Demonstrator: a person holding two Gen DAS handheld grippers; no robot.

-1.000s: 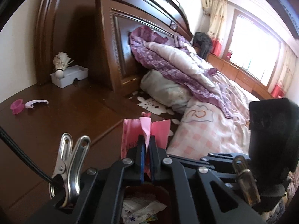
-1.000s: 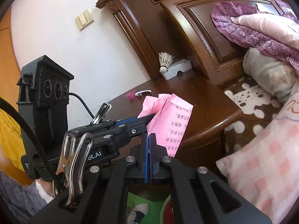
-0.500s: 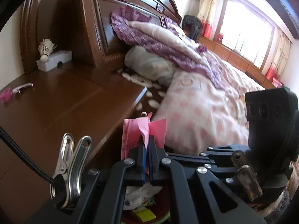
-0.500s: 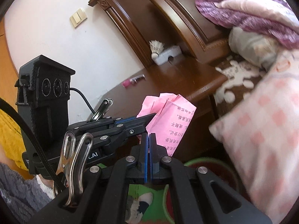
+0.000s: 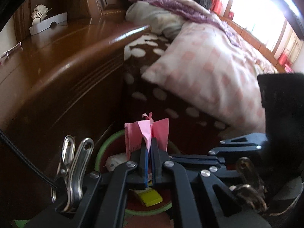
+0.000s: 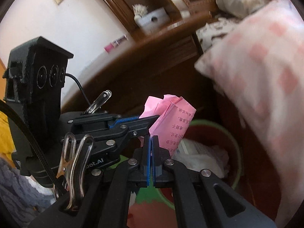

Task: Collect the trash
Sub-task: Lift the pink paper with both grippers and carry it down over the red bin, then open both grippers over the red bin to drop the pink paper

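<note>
A crumpled pink paper point(image 5: 161, 131) with printed text stands up between the pads of my left gripper point(image 5: 149, 142), which is shut on it. In the right wrist view the same pink paper point(image 6: 176, 121) hangs over a bin, with the left gripper point(image 6: 153, 119) clamping it from the left. My right gripper point(image 6: 151, 138) is shut too, with a sliver of pink in the slit between its pads. Its black fingers point(image 5: 190, 157) come in from the right in the left wrist view. Directly below is a green-rimmed red trash bin point(image 6: 235, 152), its rim point(image 5: 98, 152) also showing, holding white crumpled paper point(image 6: 201, 157) and a yellow scrap point(image 5: 150, 197).
A dark wooden nightstand point(image 5: 57, 57) rises close on the left of the bin. A pink checked pillow point(image 5: 209, 66) overhangs from the bed on the right. On the nightstand sit a white box with a shuttlecock point(image 5: 39, 14) and a small pink item point(image 6: 109, 47). A grey sleeve point(image 6: 15, 199) is at lower left.
Both grippers have sunk and tilted downward with the pink paper. The nightstand top has risen in the views, and the bin now fills the space under the paper.
</note>
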